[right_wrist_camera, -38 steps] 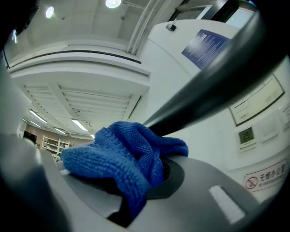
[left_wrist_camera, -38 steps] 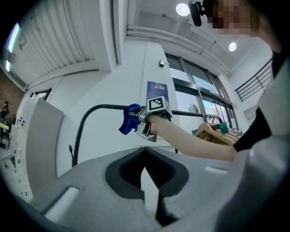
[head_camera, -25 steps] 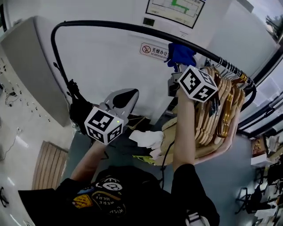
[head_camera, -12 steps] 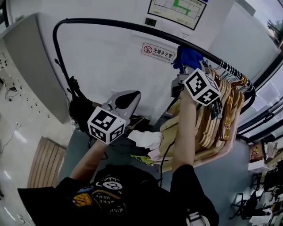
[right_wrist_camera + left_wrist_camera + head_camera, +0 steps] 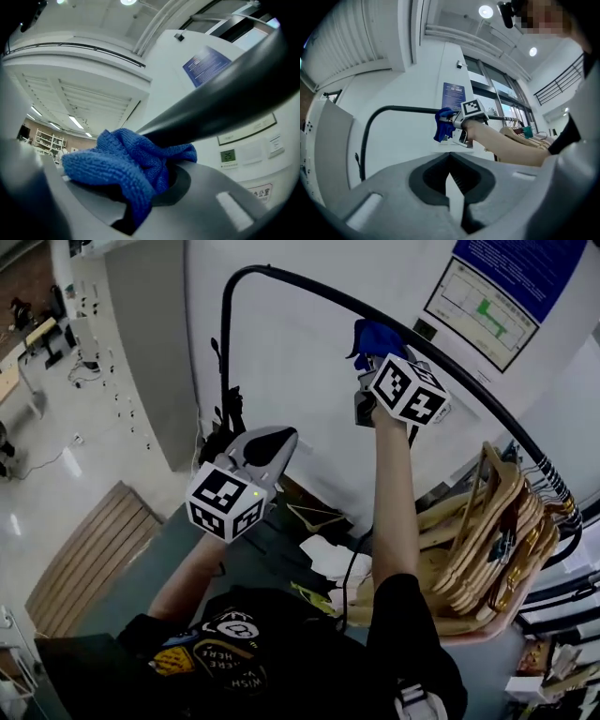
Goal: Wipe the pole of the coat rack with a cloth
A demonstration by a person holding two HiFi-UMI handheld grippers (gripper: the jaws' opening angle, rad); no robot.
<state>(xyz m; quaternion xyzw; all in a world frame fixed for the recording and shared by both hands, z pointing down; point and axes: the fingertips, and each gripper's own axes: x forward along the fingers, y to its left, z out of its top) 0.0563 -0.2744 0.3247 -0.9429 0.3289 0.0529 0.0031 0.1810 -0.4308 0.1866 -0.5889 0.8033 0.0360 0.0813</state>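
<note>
Cloth (image 5: 122,164), blue, is clenched in my right gripper (image 5: 370,368) and touches the black pole (image 5: 225,103) from below, while my left gripper (image 5: 450,164) hangs lower than the pole, jaws together, empty.

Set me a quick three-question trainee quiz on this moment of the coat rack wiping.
1. True or false: the left gripper grips the blue cloth.
2. Which gripper presses the cloth against the black pole? A left; B right; C both.
3. Fill in: the left gripper's jaws stand ___.
Key: 1 false, the right gripper grips it; 2 B; 3 together, with nothing between them.
</note>
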